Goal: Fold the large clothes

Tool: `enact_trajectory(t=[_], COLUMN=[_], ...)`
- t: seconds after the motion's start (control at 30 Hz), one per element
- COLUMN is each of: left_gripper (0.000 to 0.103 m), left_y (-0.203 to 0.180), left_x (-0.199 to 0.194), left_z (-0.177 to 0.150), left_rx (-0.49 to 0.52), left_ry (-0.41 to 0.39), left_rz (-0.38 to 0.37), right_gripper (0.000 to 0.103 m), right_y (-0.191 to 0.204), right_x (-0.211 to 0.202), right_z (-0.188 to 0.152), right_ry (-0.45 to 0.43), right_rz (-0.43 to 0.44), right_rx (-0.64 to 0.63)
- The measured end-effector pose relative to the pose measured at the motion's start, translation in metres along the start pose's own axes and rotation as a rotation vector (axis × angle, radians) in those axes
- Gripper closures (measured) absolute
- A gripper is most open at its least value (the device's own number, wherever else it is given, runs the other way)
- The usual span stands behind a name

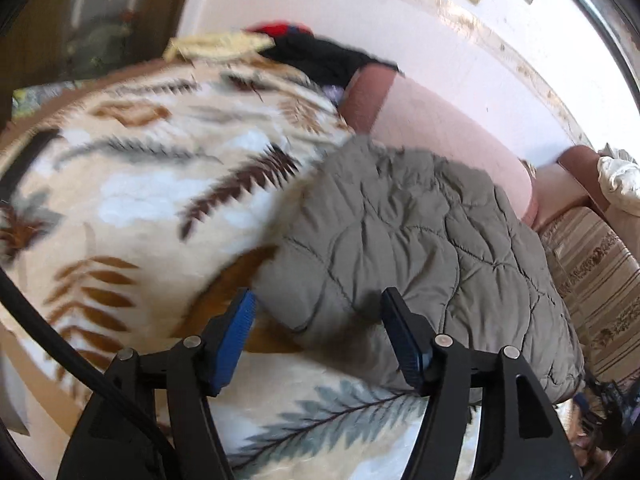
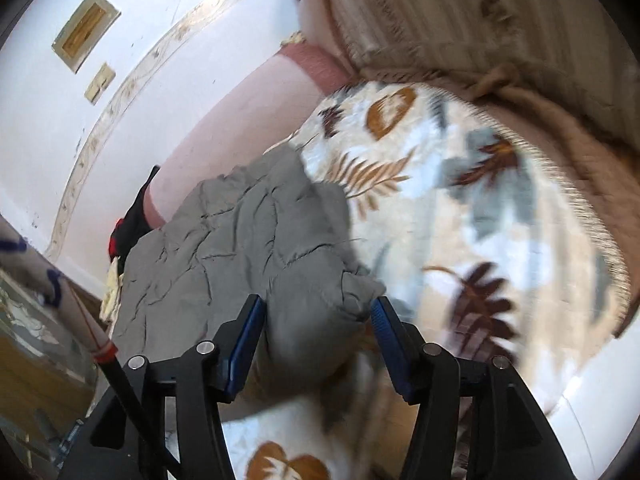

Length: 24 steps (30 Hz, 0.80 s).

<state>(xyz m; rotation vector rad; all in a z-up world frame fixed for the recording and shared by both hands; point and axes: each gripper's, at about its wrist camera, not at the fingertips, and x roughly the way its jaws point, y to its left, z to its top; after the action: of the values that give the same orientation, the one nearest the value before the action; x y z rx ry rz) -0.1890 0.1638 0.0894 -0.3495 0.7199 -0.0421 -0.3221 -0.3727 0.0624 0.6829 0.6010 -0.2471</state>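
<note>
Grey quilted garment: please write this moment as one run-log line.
grey quilted garment: bunched on leaf-print blanket | left gripper: open | right gripper: open

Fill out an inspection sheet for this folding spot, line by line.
Surface: leaf-print blanket covering a bed or sofa.
Job's things: grey quilted garment, bunched on the blanket.
Clutter: black and red clothes and a yellowish cloth behind it.
Grippers: left gripper and right gripper open, garment edge between the jaws, pads not pressing.
Cables: black cable at the left gripper.
Surroundings: pink backrest, white wall.

Leaf-print blanket [image 1: 132, 184] covers sofa [image 1: 448, 128] seat (pink backrest); grey quilted jacket [image 1: 420, 232] lies on blanket
</note>
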Motion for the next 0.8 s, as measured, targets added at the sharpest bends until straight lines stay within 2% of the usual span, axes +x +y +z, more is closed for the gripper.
enact_trajectory(t=[0.07,0.13,0.23,0.33,0.5,0.67,0.8], left_gripper=[0.038,0.037,0.035,0.035,0.035,0.032,0.028], left_y=[-0.006,-0.029,-0.067,-0.111,-0.156,-0.157,-0.159], left_x=[-0.018,-0.03,-0.029,-0.013,0.021,0.053,0.065], left_z=[0.0,-0.002,-0.008,-0.02,-0.024,-0.036,-0.041], left_rx=[0.033,0.135,0.251,0.364,0.437,0.466,0.493], left_ry=[-0.086,-0.161,-0.168,-0.147,-0.105,-0.065,-0.055], left_rz=[0.04,0.07,0.026,-0.013,-0.022,0.003,0.021], right_gripper=[0.041,0.041,0.041,0.041,0.041,0.039,0.035], right_y=[0.0,0.012,0.049,0.091,0.138,0.149,0.145], right_x=[-0.016,-0.026,-0.023,-0.002,0.042,0.082,0.096], right_z=[0.0,0.001,-0.005,-0.021,-0.044,-0.061,-0.064], right_ry=[-0.071,-0.132,-0.16,-0.113,-0.03,0.064,0.096], right_rz=[-0.033,-0.042,0.004,0.062,0.071,0.013,-0.01], right_rx=[-0.023,-0.079,-0.215,-0.34,-0.457,-0.512,-0.486])
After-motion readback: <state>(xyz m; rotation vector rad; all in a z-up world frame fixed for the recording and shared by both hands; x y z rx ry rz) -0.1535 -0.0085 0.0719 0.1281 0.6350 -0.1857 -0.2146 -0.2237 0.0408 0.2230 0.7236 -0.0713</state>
